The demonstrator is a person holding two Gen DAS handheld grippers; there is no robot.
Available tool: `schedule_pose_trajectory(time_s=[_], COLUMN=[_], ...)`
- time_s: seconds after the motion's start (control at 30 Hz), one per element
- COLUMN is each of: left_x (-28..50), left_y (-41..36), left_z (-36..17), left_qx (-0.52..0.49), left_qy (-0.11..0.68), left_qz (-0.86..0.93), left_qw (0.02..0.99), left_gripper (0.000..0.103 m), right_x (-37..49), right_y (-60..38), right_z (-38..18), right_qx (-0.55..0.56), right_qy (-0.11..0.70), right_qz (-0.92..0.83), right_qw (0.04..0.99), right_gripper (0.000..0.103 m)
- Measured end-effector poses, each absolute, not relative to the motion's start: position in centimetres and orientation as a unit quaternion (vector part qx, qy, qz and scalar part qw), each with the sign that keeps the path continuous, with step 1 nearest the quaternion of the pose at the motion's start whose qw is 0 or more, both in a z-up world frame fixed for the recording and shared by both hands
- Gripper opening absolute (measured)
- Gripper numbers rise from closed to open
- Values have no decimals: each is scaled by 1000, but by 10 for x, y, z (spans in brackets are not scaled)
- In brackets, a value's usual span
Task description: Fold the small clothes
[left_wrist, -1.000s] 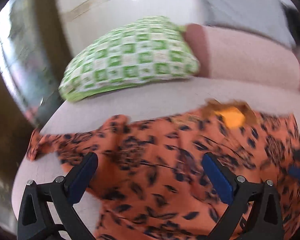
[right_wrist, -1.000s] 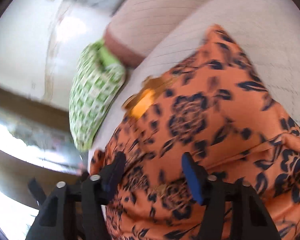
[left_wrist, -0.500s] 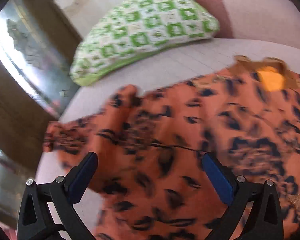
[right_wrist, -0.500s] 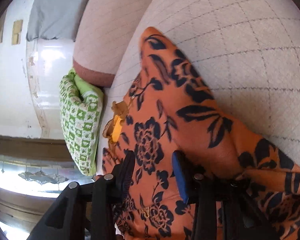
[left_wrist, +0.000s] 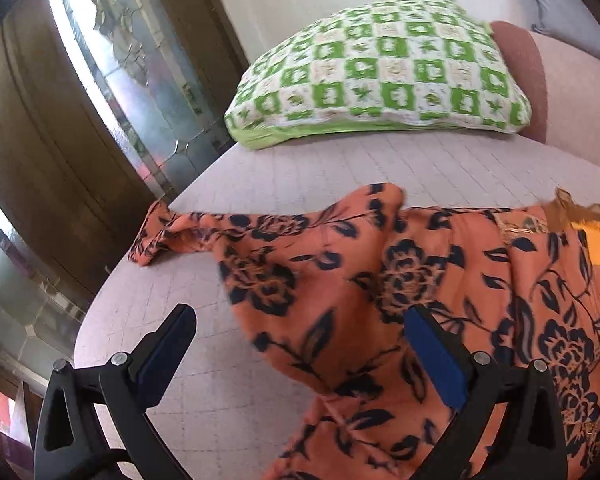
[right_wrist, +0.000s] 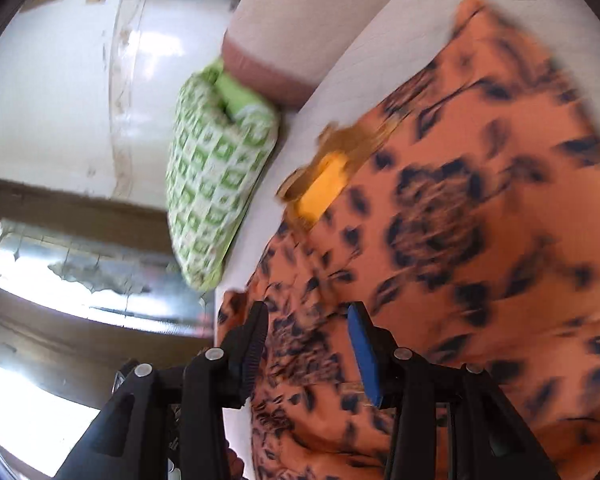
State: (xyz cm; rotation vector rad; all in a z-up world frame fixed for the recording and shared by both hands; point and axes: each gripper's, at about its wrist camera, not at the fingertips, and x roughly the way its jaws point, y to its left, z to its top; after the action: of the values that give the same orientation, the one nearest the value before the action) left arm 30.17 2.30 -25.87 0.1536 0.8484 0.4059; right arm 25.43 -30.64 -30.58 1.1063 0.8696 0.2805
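Orange floral garment (left_wrist: 400, 300) on sofa (left_wrist: 340, 160); left tool (left_wrist: 300, 356), right tool (right_wrist: 308, 340) agape, empty.

Thin matt cloth is seen in the orange floral garment (left_wrist: 440, 280); the sofa seat (left_wrist: 380, 164) is seemingly quilted fabric.

Orange garment (left_wrist: 380, 288) with navy flowers — green-and-white checked pillow (left_wrist: 380, 68) — pale pink checked cushion (left_wrist: 300, 164)

Left gripper (left_wrist: 300, 344) jaws spread wide; right gripper (right_wrist: 308, 340) jaws parted
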Motion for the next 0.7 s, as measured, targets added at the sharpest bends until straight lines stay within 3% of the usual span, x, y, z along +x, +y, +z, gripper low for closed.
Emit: schedule_pose_trajectory(time_s=[0.13,0.2,0.43,0.7], left_x=[298,297,293,288], left_y=[61,83,154,212], left_z=[-256,-253,-247,-252], left_qx=[33,10,-63,-123], left_qy=[419,417,409,417], left_qz=[211,222,281,323], left_qw=[883,881,866,841], left_gripper=[103,103,103,103], right_x=[260,266,290,283], right_y=[-281,-270,-235,-118], right_z=[-321,-327,-320,-237], right_qx=[501,494,514,365], right_qy=[425,430,416,402], right_qz=[133,122,137,274], right_qw=[742,746,738,794], right_gripper=[46,57,60,62])
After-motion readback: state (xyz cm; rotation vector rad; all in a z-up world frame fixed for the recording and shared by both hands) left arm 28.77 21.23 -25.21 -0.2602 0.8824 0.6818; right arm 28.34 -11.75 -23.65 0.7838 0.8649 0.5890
